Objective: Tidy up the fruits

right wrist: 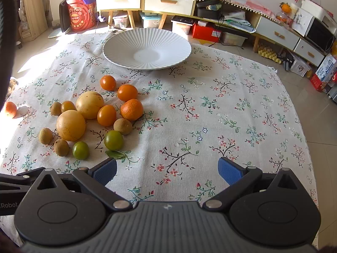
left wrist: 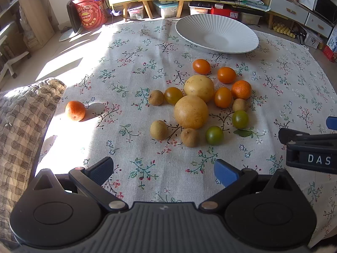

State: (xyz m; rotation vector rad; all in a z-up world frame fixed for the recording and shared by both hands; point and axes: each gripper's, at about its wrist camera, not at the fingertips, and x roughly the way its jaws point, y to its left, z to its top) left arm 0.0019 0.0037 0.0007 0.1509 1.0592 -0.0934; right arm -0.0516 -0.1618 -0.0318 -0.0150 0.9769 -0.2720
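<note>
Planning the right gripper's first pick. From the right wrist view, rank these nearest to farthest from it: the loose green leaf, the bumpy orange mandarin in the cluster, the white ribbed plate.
1. Loose green leaf: nearest, just ahead of the right gripper, left side.
2. Bumpy orange mandarin: mid-table, left of centre, in the fruit cluster.
3. White ribbed plate: farthest, at the far edge.

Black tongs [left wrist: 164,169], blue pads [left wrist: 226,174], ribbed grey housing, silver pivot screws.

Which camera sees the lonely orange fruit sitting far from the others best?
The left wrist view: the lone round orange fruit sits whole and sunlit on the floral tablecloth. The right wrist view catches it small at the left edge.
</note>
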